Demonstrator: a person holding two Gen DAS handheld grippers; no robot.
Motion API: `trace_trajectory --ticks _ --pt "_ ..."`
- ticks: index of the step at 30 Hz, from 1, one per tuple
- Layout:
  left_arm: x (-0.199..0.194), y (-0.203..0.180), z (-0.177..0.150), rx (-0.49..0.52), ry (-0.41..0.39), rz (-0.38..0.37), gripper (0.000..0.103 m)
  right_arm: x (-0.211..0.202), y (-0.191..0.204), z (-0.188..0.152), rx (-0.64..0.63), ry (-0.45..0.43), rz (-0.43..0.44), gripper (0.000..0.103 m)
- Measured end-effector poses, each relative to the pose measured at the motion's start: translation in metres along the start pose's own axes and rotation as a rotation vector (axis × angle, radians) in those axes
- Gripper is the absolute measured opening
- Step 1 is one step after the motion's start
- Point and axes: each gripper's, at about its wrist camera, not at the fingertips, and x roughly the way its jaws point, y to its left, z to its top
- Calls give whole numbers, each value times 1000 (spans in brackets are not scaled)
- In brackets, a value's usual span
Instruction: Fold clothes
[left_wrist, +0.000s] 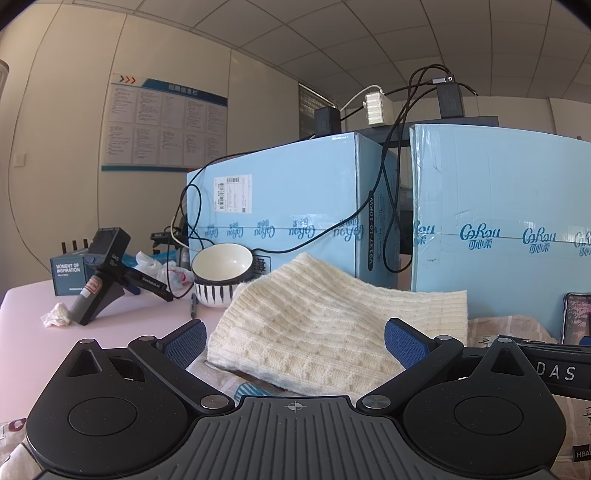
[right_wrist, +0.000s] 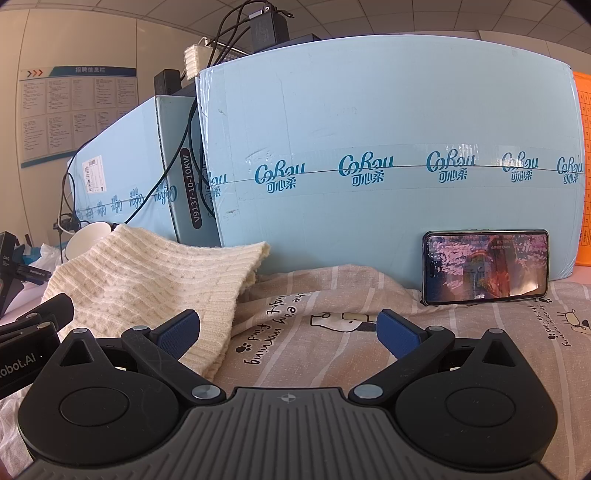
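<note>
A folded cream knit sweater (left_wrist: 317, 325) lies on a striped beige printed cloth (left_wrist: 509, 328). My left gripper (left_wrist: 295, 341) is open, its blue pads either side of the sweater's near edge, holding nothing. In the right wrist view the sweater (right_wrist: 147, 280) lies at the left on the beige cloth (right_wrist: 332, 332). My right gripper (right_wrist: 290, 332) is open and empty over the cloth, just right of the sweater's edge. The left gripper's body (right_wrist: 33, 317) shows at the left edge.
Two light blue cardboard boxes (left_wrist: 288, 206) (right_wrist: 388, 166) stand close behind with cables draped over them. A phone (right_wrist: 485, 267) leans on the right box. A striped bowl (left_wrist: 221, 273), a black handheld device (left_wrist: 99, 273), a small box and crumpled tissue sit on the pink table (left_wrist: 29, 332).
</note>
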Motion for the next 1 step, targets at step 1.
trace_trajectory --ticks 1 --pt "0 0 0 0 0 0 103 0 0 0 0 0 0 103"
